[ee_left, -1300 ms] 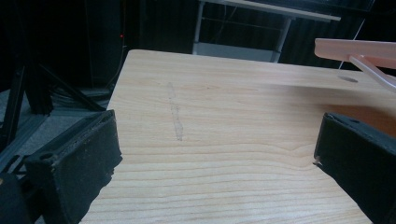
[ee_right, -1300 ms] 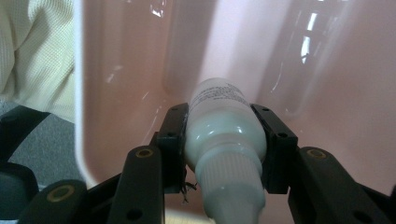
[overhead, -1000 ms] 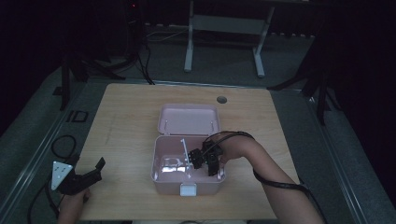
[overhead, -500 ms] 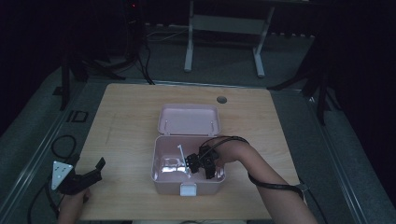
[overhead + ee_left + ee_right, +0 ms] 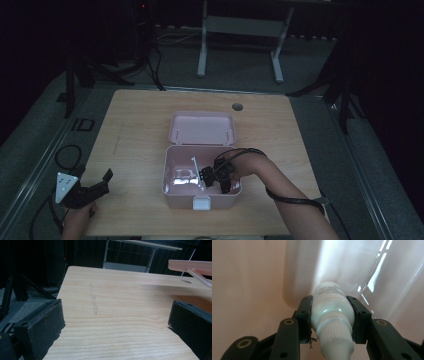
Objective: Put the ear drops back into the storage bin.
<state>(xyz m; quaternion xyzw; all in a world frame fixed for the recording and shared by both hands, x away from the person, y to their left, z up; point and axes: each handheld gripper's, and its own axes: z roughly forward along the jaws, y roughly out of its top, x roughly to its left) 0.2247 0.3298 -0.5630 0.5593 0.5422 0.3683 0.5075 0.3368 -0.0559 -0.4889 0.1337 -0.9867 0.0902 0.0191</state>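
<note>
- The right gripper is down inside the pink box, jaws clamped on a small white bottle (ribbed cap toward the camera).
- To set it down well, I'd lower until the bottle rests on the box floor, then ease the jaws apart slowly so it doesn't roll.
- Clear plastic lies in the box beside the bottle and could snag; the walls are near.
- The lid lies open behind.
- The left gripper sits idle at the desk edge, jaws spread, well apart.
</note>
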